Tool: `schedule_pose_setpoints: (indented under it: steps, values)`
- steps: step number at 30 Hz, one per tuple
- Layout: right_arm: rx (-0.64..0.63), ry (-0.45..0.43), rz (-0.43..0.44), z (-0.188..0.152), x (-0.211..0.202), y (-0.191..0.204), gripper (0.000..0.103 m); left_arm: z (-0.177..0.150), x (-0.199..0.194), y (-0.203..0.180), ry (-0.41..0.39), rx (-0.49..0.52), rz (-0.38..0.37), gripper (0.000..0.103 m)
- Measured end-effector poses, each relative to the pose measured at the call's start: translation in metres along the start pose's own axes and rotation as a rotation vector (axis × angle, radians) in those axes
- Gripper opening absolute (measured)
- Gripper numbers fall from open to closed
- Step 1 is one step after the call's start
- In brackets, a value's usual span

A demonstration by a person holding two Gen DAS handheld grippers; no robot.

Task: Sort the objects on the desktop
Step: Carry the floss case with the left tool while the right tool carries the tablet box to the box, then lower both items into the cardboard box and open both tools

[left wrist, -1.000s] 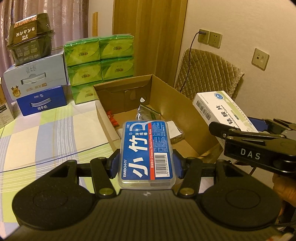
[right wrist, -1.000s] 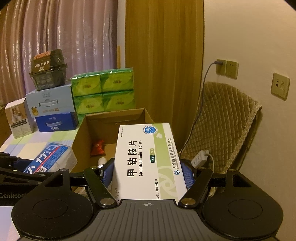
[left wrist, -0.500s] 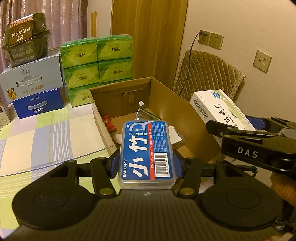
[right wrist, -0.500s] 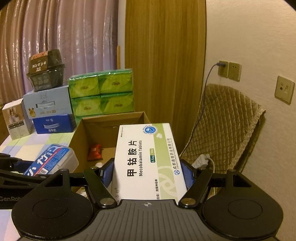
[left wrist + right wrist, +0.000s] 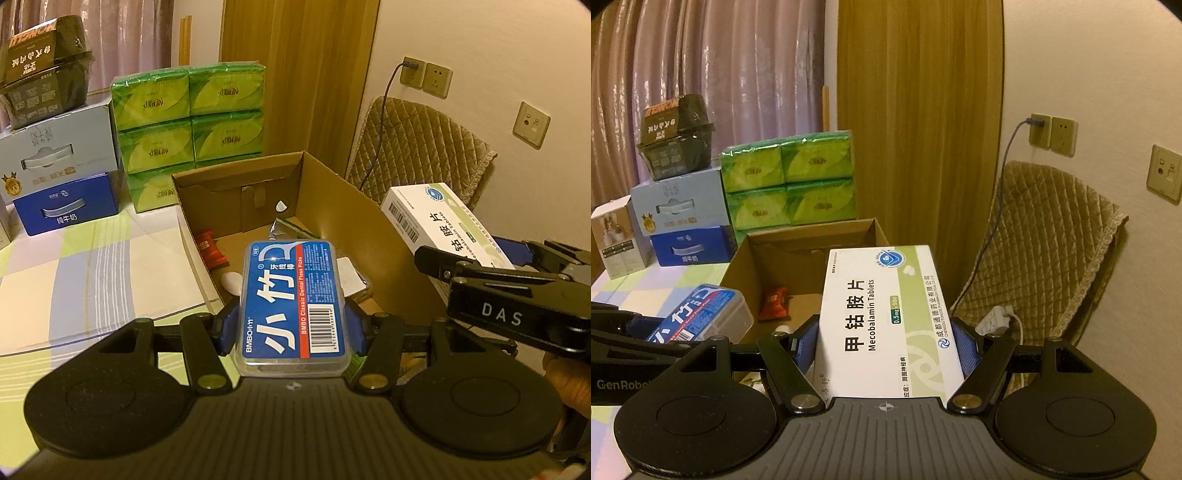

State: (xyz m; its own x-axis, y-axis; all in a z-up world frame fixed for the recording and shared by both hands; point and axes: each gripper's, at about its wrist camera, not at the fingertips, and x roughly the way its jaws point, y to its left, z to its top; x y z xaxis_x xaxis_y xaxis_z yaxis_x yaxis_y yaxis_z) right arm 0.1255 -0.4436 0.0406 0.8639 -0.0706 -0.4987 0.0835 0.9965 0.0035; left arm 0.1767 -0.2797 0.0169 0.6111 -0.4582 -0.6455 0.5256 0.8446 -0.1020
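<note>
A few items already lie in the open brown cardboard box (image 5: pixel 332 206), while the left gripper (image 5: pixel 293 325) clamps a blue-labelled clear plastic floss-pick case (image 5: pixel 291 302) above it and the right gripper (image 5: pixel 886 347) grips a white-and-green tablet carton (image 5: pixel 886 317) nearby, both undropped.

- A lived-in home room, not a workplace.
- Pleated curtains (image 5: pixel 713 92) fill the upper left; a wooden door (image 5: pixel 919 118) stands at centre.
- A checked tablecloth (image 5: pixel 74 266) at lower left carries green tissue packs (image 5: pixel 188 110) and milk cartons (image 5: pixel 62 184).
- A quilt-covered chair (image 5: pixel 1045 236) sits at right below wall sockets (image 5: pixel 1052 134).
</note>
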Motion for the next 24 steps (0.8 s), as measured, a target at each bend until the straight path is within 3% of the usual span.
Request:
schedule_pose_setpoints:
  steps: [19, 21, 24]
  values:
    - [-0.016, 0.013, -0.008, 0.004, 0.020, 0.002, 0.069, 0.013, 0.021, 0.009, -0.019, -0.040, -0.038, 0.052]
    - [-0.017, 0.013, -0.010, 0.005, 0.021, 0.001, 0.069, 0.016, 0.023, 0.016, -0.024, -0.070, -0.044, 0.062]
    - [-0.021, 0.012, -0.014, 0.005, 0.021, 0.001, 0.069, 0.018, 0.021, 0.024, -0.038, -0.072, -0.009, 0.063]
